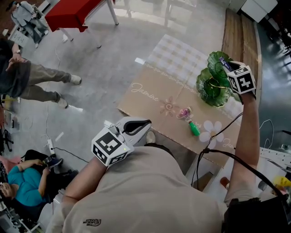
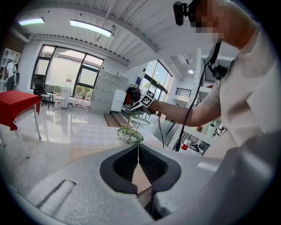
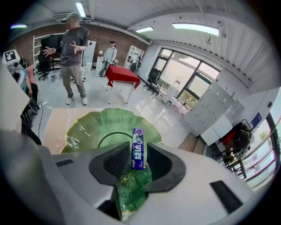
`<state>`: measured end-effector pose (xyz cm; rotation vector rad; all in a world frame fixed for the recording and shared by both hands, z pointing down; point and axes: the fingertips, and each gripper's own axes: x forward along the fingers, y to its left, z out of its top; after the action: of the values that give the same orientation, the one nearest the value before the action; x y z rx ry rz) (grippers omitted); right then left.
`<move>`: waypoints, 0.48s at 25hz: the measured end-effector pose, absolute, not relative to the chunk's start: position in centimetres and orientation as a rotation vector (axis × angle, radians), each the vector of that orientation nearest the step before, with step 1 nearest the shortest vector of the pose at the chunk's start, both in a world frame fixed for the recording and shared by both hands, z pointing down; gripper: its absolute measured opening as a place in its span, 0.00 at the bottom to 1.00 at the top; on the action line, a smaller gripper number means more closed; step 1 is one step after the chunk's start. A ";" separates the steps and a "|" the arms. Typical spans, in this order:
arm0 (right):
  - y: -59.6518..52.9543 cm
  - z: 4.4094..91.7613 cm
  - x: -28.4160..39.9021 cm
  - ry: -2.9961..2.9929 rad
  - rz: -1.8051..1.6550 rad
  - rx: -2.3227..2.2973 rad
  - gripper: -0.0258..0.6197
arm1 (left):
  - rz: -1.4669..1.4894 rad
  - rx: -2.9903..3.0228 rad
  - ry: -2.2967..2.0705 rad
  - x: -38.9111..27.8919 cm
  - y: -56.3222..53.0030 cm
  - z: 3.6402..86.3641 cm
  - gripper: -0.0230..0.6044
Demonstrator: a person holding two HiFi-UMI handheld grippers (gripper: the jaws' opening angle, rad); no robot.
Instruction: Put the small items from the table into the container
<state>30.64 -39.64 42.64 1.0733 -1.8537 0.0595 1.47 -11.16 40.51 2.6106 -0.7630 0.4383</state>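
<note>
A green glass two-tier dish (image 1: 213, 84) stands at the table's far right. My right gripper (image 1: 226, 63) hangs over its upper tier (image 3: 101, 129), pointing down. A purple gum pack (image 3: 138, 149) stands between the right gripper's (image 3: 138, 160) pads, with a thin gap showing on each side, so the jaws are open around it. On the tablecloth lie a small pink-and-purple item (image 1: 185, 112) and a green item (image 1: 194, 129). My left gripper (image 1: 136, 126) is at the table's near edge, its (image 2: 138, 159) jaws shut with nothing in them, well apart from the dish (image 2: 130, 134).
The table (image 1: 150, 98) has a beige and checked cloth. One person stands on the floor at the left (image 1: 32, 77), another sits at the lower left (image 1: 27, 179). A red table (image 1: 72, 13) is far back. A black cable (image 1: 218, 136) runs along my right arm.
</note>
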 end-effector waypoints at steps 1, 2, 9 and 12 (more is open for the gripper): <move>-39.5 42.3 30.7 -1.861 0.056 1.087 0.24 | 0.438 2.612 -0.760 1.4 -11.0 40.5 0.05; -39.4 41.9 30.7 -1.870 0.053 1.101 0.25 | 0.437 2.613 -0.757 1.3 -10.8 40.5 0.05; -36.4 38.0 30.0 -1.939 0.028 1.225 0.24 | 0.429 2.632 -0.721 0.6 -9.3 40.2 0.05; -34.3 36.4 28.8 -1.984 0.010 1.276 0.23 | 0.425 2.644 -0.701 0.0 -8.5 40.0 0.05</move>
<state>28.75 -34.26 36.37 1.2758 -1.9837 0.0100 0.02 -8.55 40.01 2.6436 -0.7006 0.4246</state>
